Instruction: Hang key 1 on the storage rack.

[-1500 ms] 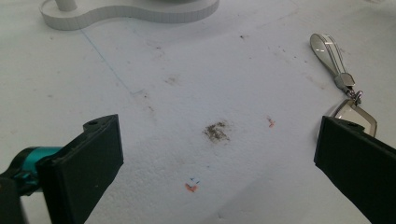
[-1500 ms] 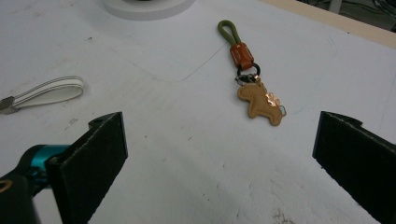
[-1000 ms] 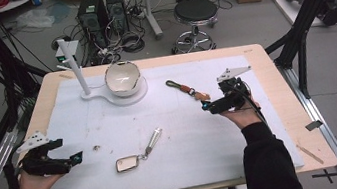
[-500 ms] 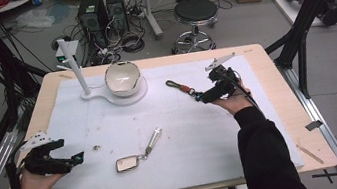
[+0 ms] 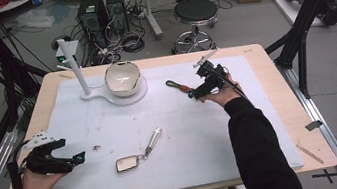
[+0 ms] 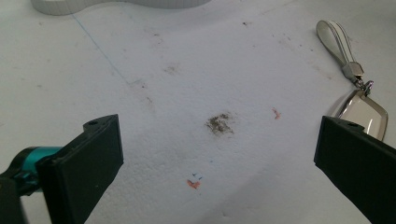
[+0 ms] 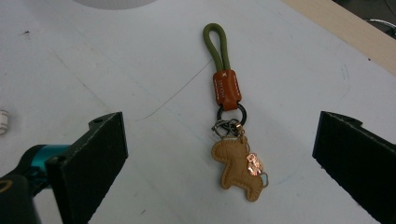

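Two keychains on the table (image 5: 262,60) rn, and I haven't grabbed either yet. My right tongs (image 7: 219,154) are wide open w/ the horse keychain (image 7: 229,126) lying flat between the jaws, not touching them: green cord loop, orange tag, tan stitched horse charm. From above it's right of the white bowl (image 5: 122,78) on its stand, just in front of the tongs. So I'd say I'm at the very start, lined up for the pick but no squeeze yet; lifting it and putting it wherever is all still left imo. Left tongs (image 6: 215,154) also open, parked over bare mat, w/ the mirror keychain (image 6: 357,100) off by the right jaw, untouched. Writing: some mark stamped on the orange tag, too small to read tbh.
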`<state>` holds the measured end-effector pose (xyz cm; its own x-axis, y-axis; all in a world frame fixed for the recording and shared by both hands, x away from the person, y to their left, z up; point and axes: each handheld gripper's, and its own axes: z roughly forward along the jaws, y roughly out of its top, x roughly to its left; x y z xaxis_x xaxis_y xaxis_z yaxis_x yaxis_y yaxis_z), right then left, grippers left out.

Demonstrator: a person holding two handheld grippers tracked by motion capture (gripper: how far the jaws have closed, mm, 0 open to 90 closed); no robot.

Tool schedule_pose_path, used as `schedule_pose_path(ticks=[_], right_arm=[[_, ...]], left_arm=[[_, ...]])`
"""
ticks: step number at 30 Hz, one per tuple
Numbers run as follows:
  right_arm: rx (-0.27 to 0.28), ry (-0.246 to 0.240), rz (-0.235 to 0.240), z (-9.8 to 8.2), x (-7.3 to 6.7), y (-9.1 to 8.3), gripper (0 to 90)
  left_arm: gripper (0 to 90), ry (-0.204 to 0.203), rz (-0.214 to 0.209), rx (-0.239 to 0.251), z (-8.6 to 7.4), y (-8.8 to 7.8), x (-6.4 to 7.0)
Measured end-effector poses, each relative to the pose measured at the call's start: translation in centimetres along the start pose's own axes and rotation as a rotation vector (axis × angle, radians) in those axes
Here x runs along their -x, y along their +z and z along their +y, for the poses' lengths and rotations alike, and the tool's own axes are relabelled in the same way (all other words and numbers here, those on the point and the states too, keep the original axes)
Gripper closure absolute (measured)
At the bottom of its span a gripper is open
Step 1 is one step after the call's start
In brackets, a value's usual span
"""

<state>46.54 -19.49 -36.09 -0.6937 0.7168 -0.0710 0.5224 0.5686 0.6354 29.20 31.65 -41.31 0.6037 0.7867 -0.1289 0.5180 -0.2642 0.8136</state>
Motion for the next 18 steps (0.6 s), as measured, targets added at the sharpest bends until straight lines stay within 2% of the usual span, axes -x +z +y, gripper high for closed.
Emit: schedule_pose_path(ticks=[7, 12, 15, 18], right_arm=[[-0.029, -0.002, 0.0, 1.3, 0.3, 1.0, 2.2], [-0.048, -0.006, 0.008, 2.4, 0.4, 2.2, 2.3], [-0.066, -0.028, 0.011, 3.0, 0.3, 3.1, 2.4], [-0.078, -0.024, 0.021, 3.6, 0.3, 3.9, 4.0]], left_arm=[[1.7, -0.003, 0.002, 0.004, 0.0, 0.0, -0.1], [1.7, -0.002, 0.001, 0.005, 0.0, 0.0, -0.1], [1.7, 0.0, -0.002, 0.003, 0.0, 0.0, -0.1], [1.7, -0.004, -0.002, 0.005, 0.0, 0.0, -0.2]])
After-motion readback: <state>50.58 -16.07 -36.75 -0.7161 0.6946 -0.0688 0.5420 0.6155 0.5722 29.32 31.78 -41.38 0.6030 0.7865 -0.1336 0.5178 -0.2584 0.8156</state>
